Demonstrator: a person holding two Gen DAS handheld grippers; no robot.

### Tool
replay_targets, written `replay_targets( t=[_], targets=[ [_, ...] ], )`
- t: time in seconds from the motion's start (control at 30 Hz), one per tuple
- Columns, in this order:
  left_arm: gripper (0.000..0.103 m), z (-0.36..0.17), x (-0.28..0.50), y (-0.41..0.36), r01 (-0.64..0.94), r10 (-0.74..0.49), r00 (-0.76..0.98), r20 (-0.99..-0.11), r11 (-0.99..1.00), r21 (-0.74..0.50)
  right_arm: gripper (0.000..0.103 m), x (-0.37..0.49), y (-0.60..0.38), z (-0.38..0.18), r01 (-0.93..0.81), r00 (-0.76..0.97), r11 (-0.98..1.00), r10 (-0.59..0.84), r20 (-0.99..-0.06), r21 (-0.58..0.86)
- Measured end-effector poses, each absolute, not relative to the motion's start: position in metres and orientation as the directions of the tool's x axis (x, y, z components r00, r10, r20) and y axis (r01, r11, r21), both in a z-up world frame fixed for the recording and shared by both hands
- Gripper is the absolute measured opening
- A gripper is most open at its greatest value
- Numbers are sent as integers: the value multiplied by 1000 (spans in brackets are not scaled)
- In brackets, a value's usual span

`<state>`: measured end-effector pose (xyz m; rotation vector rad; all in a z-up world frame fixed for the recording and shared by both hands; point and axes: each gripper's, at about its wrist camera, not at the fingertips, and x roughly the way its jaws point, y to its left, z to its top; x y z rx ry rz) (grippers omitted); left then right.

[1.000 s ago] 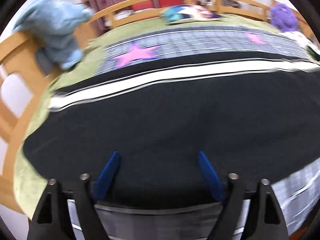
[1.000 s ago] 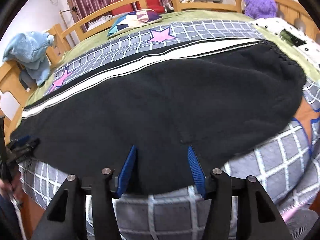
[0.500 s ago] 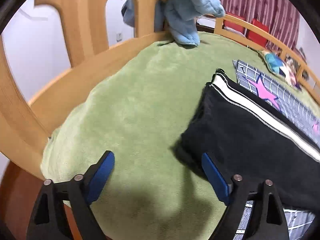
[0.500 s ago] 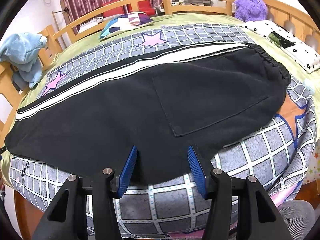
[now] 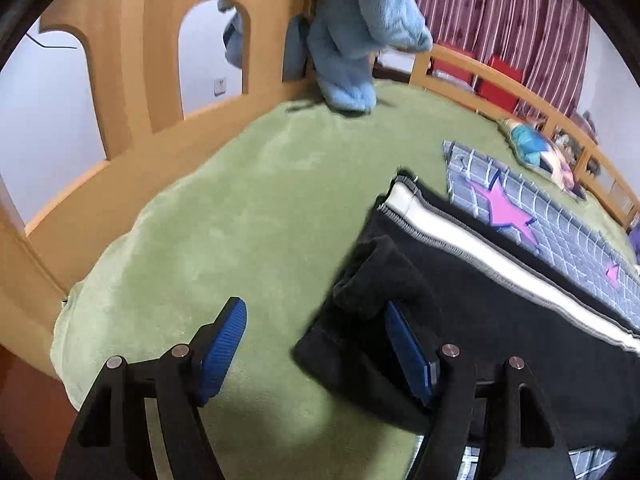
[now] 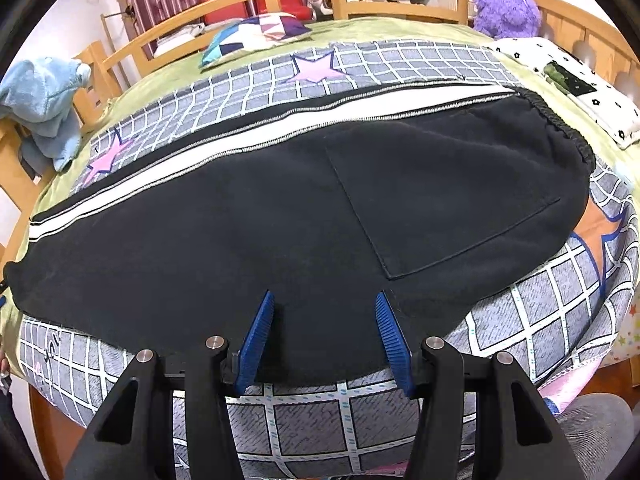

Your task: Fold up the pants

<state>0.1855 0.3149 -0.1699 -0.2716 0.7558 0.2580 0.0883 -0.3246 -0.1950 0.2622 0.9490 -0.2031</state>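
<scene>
Black pants (image 6: 280,220) with a white side stripe lie flat across the bed, one leg over the other, waistband at the right, back pocket up. The leg cuff end (image 5: 380,272) shows in the left wrist view, slightly bunched. My left gripper (image 5: 316,328) is open at that cuff, its right finger against the cloth, its left finger over the green blanket. My right gripper (image 6: 324,316) is open, over the near edge of the pants at their middle, holding nothing.
A green blanket (image 5: 208,216) and a grey checked quilt with pink stars (image 6: 360,408) cover the bed. A wooden bed rail (image 5: 132,80) with a blue towel (image 5: 352,40) stands at the left end. A pillow (image 6: 256,36), purple plush toy (image 6: 506,12) and white spotted cloth (image 6: 568,84) lie at the far side.
My left gripper swung from the middle of the pants to the leg cuff end and moved closer; the cuff now bunches against its right finger. My right gripper pulled back a little.
</scene>
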Motion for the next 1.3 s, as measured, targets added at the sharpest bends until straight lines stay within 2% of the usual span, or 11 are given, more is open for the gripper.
replay_targets(
  t=[0.07,0.23,0.37,0.43,0.47,0.53,0.57,0.7,0.77,0.97,1.3],
  targets=[
    [69,-156,177,317,-301,85,743,-664,928,-218,53,88,-323,-197,282,564,951,-57,-824,127],
    [71,-131,191,295,-233,58,765,-642,953,-193,53,91,-321,-200,283,557,951,-57,-829,125],
    [69,-160,225,269,-233,136,659,-740,972,-28,53,93,-318,-201,278,559,953,-57,-827,122],
    [57,-183,228,265,-222,154,610,-777,975,18,53,90,-317,-201,270,561,956,-59,-826,115],
    [54,-191,226,265,-227,175,593,-786,973,46,53,90,-318,-201,269,561,956,-59,-826,115],
    [40,-201,218,271,-224,195,591,-782,972,73,53,87,-319,-201,274,562,954,-57,-825,121],
    [39,-201,213,274,-220,192,597,-779,973,71,53,86,-320,-201,276,564,953,-55,-824,125],
    [38,-179,188,286,-247,154,638,-755,969,-11,53,88,-324,-203,286,562,948,-45,-826,142],
    [58,-174,176,296,-311,180,618,-765,950,-27,53,89,-323,-203,284,565,948,-44,-824,144],
    [58,-205,161,325,-335,-35,609,-792,894,-298,53,91,-324,-203,282,568,946,-28,-823,162],
    [56,-222,183,330,-364,-108,646,-756,827,-429,53,93,-329,-201,301,560,937,-22,-828,178]
  ],
)
